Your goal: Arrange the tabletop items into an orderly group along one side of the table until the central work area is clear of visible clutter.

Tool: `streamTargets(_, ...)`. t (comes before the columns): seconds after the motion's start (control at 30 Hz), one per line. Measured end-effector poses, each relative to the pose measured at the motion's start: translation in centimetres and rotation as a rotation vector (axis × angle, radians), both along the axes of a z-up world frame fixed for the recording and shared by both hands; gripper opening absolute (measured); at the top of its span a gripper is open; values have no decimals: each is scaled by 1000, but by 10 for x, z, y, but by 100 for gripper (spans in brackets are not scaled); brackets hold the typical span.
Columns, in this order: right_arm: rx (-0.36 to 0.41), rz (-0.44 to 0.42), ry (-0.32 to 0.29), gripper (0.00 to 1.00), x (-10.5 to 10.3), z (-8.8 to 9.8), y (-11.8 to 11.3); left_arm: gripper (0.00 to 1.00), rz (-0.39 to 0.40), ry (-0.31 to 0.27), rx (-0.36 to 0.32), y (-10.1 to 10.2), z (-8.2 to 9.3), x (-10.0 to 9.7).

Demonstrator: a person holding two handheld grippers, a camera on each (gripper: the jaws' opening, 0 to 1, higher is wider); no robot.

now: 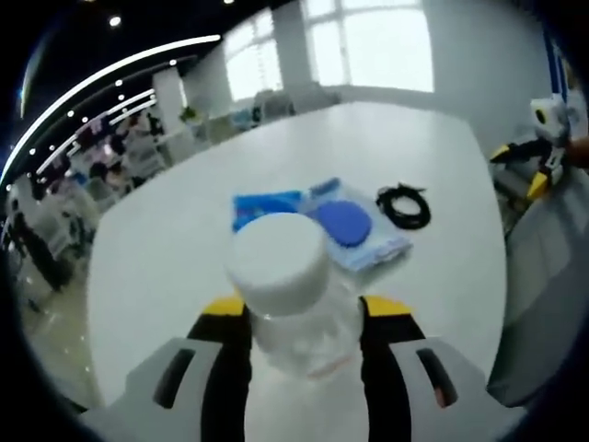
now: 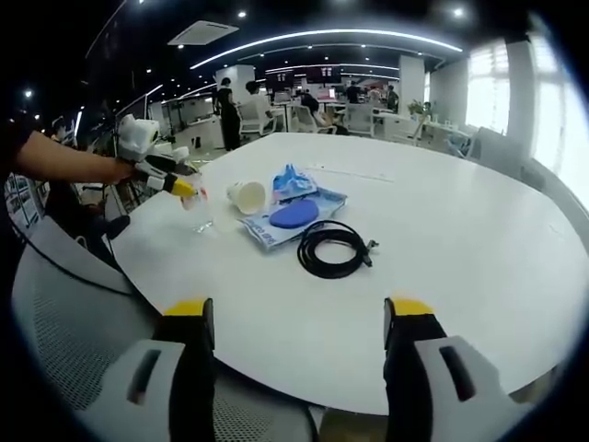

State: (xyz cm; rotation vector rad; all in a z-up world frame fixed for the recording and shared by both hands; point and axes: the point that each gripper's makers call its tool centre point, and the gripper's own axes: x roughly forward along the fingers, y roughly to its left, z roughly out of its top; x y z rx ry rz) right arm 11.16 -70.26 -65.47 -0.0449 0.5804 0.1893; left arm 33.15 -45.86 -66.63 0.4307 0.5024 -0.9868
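A clear plastic jar [image 1: 299, 322] with a white lid [image 1: 279, 262] sits between my left gripper's [image 1: 304, 308] yellow-tipped jaws, which are shut on its body. The right gripper view shows that jar [image 2: 201, 210] held low over the table's left edge, its lid [image 2: 247, 196] pointing toward the middle. Beyond it lie a clear bag with a blue disc [image 1: 348, 224] [image 2: 293, 217], a crumpled blue packet [image 1: 265, 206] [image 2: 293, 180] and a coiled black cable [image 1: 403, 204] [image 2: 333, 247]. My right gripper [image 2: 299, 318] stands open at the near table edge, with nothing between its jaws.
The round white table [image 2: 442, 239] has wide bare room right of the cable. A grey mesh chair [image 2: 64, 304] [image 1: 543, 267] stands beside the table edge. A person's arm [image 2: 64, 166] holds the left gripper. Desks and people fill the office behind.
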Motion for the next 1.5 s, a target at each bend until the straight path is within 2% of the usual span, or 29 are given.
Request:
streamTargets(0.3, 0, -2, 6, 74, 0, -1, 0, 43, 72, -2, -15, 14, 3, 18)
streamTargets(0.5, 0, -9, 7, 74, 0, -1, -1, 43, 138, 0, 13, 28, 0, 34)
streamTargets(0.87, -2, -5, 22, 74, -1, -4, -1, 43, 249, -36, 58, 46, -1, 60)
streamTargets(1.17, -9, 2, 38, 73, -2, -6, -1, 43, 376, -21, 31, 62, 0, 83)
streamTargets(1.33, -11, 0, 43, 73, -2, -7, -1, 43, 383, -39, 46, 64, -1, 89)
streamTargets(1.5, -12, 0, 46, 73, -3, -8, -2, 43, 406, -35, 30, 66, -1, 96)
